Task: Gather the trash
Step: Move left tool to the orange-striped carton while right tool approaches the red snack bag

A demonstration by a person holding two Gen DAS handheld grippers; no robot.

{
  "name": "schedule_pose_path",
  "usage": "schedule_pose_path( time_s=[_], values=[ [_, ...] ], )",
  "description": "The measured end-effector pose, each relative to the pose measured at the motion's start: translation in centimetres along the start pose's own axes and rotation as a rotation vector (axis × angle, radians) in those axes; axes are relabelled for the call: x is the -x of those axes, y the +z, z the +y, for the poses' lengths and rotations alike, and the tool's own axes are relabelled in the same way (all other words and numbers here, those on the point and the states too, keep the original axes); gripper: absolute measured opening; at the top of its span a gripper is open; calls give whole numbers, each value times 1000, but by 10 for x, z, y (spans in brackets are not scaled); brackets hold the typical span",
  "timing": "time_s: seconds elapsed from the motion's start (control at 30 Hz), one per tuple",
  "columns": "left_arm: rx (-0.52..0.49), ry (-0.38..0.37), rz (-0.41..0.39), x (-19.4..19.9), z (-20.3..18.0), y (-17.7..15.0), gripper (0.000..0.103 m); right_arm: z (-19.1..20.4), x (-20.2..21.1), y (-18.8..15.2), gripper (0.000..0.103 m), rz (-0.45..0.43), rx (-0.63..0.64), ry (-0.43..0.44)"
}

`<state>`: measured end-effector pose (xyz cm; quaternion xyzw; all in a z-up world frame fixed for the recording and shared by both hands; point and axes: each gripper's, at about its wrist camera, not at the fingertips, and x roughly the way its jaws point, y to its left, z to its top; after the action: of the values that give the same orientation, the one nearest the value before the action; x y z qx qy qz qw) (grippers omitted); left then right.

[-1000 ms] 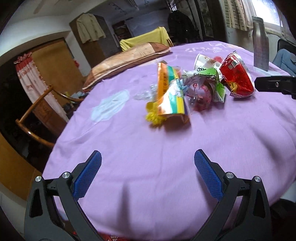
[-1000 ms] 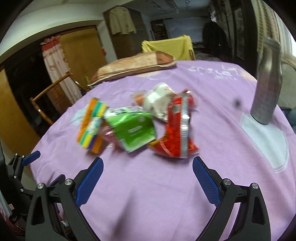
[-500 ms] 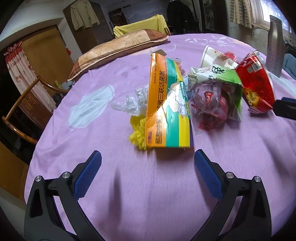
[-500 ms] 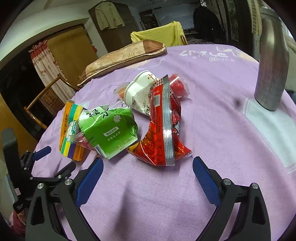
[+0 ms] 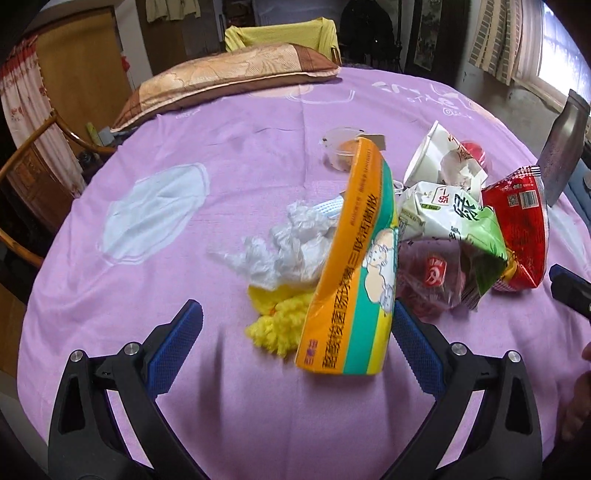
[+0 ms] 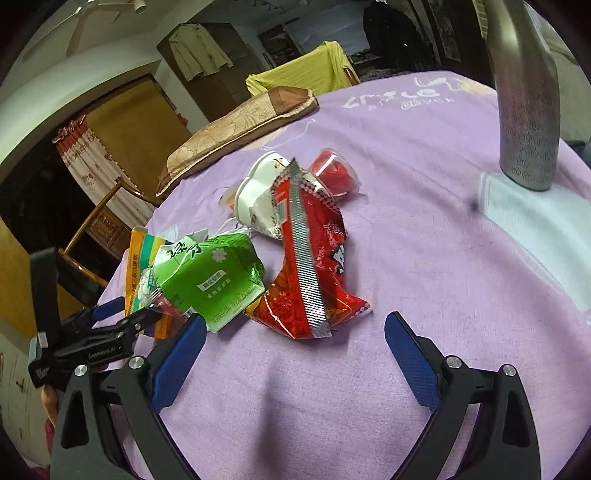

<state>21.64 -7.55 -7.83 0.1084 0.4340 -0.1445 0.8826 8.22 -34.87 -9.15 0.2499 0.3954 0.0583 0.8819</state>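
Observation:
A pile of trash lies on the purple tablecloth (image 5: 229,398). An orange, green and yellow packet (image 5: 354,280) reaches down between the wide-apart fingers of my open left gripper (image 5: 295,332), close to the right finger. Beside it lie crumpled clear plastic (image 5: 284,243), a yellow fluffy scrap (image 5: 273,325), a green carton (image 5: 461,221), a dark red wrapper (image 5: 432,280), a red snack bag (image 5: 524,229) and a white paper cup (image 5: 443,158). My open right gripper (image 6: 291,343) holds nothing; the red snack bag (image 6: 310,266) lies just ahead of its fingers, with the green carton (image 6: 214,277) to its left.
A metal bottle (image 6: 524,96) stands at the right on the cloth. A brown pillow (image 5: 221,81) lies at the far edge, with a yellow-draped chair (image 5: 280,33) behind. A wooden chair (image 5: 33,155) stands left of the table. Small plastic cups (image 6: 336,173) sit behind the pile.
Both grippers have moved forward toward the pile, which looms larger. The orange packet now reaches between the left fingers; the red bag sits just ahead of the right ones. Both stay open.

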Motion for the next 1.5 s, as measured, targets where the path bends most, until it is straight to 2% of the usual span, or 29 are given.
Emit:
schedule_pose_path(
  time_s=[0.23, 0.37, 0.5, 0.53, 0.7, 0.8, 0.87, 1.0, 1.07, 1.1, 1.13, 1.3, 1.5],
  values=[
    [32, -70, 27, -10, -2, 5, 96, 0, 1, 0, 96, 2, -3, 7],
    [58, 10, -16, 5, 21, 0, 96, -1, 1, 0, 96, 3, -10, 14],
    [85, 133, -47, 22, 53, -6, 96, -1, 0, 0, 96, 9, -6, 26],
    [90, 140, -47, 25, 58, -7, 96, -1, 0, 0, 96, 10, -5, 28],
    [59, 83, -69, 30, 53, -6, 96, -1, 0, 0, 96, 11, -5, 30],
    [-1, 98, -87, 21, 37, 2, 96, -2, -1, 0, 96, 18, -8, 30],
    [-22, 108, -79, 12, 30, 8, 96, -2, -2, 0, 96, 21, -10, 33],
    [-41, 57, -20, -8, 26, 12, 96, -4, -3, 1, 96, 29, -15, 41],
    [-47, 19, -1, -10, 24, 8, 86, -4, -3, 1, 96, 31, -17, 45],
    [-51, -20, 7, -9, 23, 5, 72, -4, -4, 1, 96, 32, -20, 48],
    [-52, -43, 16, -9, 22, 3, 64, -4, -4, 1, 96, 32, -22, 50],
    [-34, -100, 10, 7, 17, -12, 57, -4, -4, 0, 96, 32, -27, 54],
    [-25, -133, 13, 23, 12, -30, 57, -5, -4, 1, 96, 33, -28, 53]
  ],
)
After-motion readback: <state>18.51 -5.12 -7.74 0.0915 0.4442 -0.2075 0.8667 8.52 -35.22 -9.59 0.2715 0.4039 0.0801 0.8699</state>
